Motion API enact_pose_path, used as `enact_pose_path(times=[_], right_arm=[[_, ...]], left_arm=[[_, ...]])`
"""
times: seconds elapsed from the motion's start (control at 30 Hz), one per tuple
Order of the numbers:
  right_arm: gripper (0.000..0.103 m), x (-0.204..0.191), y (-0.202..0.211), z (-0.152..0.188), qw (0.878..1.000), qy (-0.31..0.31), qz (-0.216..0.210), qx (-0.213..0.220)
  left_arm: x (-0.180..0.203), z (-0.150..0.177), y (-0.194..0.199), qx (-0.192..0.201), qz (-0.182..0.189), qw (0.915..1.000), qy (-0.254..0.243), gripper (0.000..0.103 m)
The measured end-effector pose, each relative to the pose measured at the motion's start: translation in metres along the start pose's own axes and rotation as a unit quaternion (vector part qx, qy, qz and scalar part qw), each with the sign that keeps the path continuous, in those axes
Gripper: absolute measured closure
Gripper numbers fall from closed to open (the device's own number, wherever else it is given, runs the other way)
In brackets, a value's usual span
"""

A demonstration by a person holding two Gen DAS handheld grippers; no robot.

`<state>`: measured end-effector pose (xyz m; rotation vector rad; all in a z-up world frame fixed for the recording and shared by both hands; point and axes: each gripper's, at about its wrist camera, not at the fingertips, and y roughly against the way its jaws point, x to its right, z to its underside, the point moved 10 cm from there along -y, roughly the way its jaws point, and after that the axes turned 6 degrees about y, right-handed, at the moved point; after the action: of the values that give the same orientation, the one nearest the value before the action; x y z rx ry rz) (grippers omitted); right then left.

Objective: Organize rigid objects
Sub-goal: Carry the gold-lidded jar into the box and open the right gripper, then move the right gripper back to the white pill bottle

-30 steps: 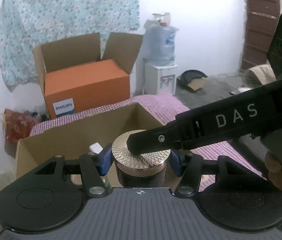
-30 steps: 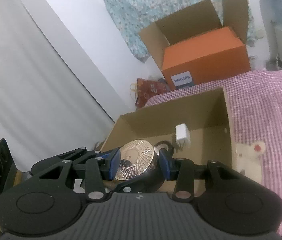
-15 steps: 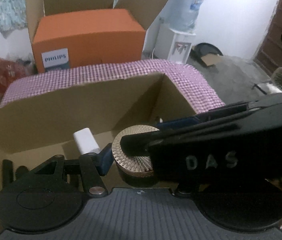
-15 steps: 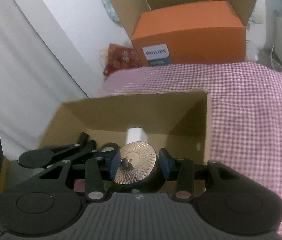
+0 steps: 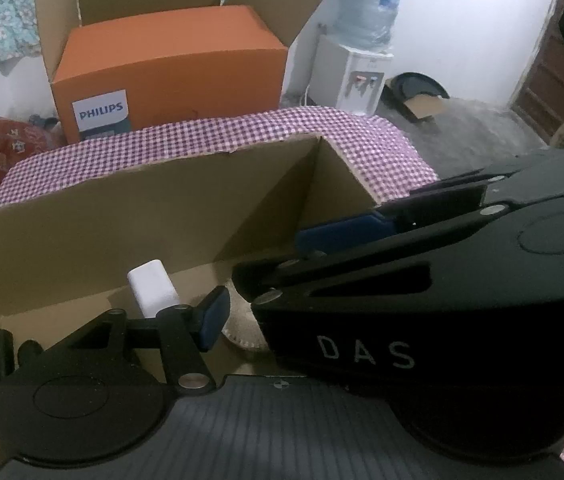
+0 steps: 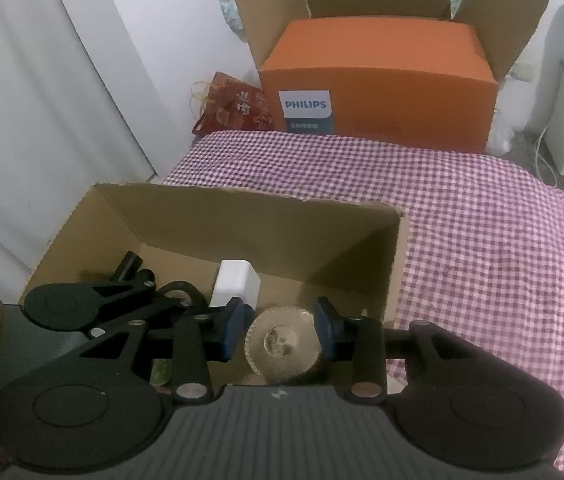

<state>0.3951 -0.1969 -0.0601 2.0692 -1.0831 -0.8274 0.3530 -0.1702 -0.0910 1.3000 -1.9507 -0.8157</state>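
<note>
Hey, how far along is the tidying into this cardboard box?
Done: a white charger and a black cylinder lie in the cardboard box. In hand: the gold-lidded jar, low in the box, in the right gripper, whose jaws have just been closing. Left: release it.

Both grippers point steeply down, side by side. The right gripper (image 6: pixel 280 326) pinches the gold jar lid (image 6: pixel 282 344); the left gripper (image 5: pixel 244 330) stands parted.
</note>
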Motion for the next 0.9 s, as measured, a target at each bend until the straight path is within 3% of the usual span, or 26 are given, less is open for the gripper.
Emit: enact_pose_path(times=[0.13, 0.2, 0.3, 0.47, 0.6, 0.77, 0.9], right_arm=[[0.061, -0.001, 0.014, 0.004, 0.999, -0.029, -0.021, 0.018], [0.061, -0.003, 0.025, 0.007, 0.998, -0.045, -0.032, 0.036], [0.061, -0.009, 0.055, 0.015, 0.993, -0.074, -0.053, 0.077], [0.060, -0.025, 0.112, 0.040, 0.982, -0.103, -0.070, 0.144], [0.059, -0.043, 0.149, 0.067, 0.971, -0.125, -0.093, 0.180], [0.059, -0.071, 0.167, 0.102, 0.965, -0.143, -0.116, 0.185], [0.054, -0.091, 0.170, 0.120, 0.965, -0.150, -0.125, 0.177]], left_arm=[[0.001, -0.001, 0.015, 0.014, 0.007, 0.9999, 0.001, 0.034], [0.005, 0.000, 0.029, 0.027, 0.013, 0.9995, -0.002, 0.027], [0.011, 0.006, 0.056, 0.049, 0.025, 0.9985, -0.004, 0.025], [0.021, 0.030, 0.109, 0.083, 0.057, 0.9948, -0.015, 0.010], [0.023, 0.057, 0.149, 0.102, 0.088, 0.9908, -0.015, 0.007], [0.011, 0.091, 0.187, 0.122, 0.093, 0.9882, -0.004, 0.004], [-0.005, 0.118, 0.204, 0.134, 0.071, 0.9884, -0.003, 0.003]])
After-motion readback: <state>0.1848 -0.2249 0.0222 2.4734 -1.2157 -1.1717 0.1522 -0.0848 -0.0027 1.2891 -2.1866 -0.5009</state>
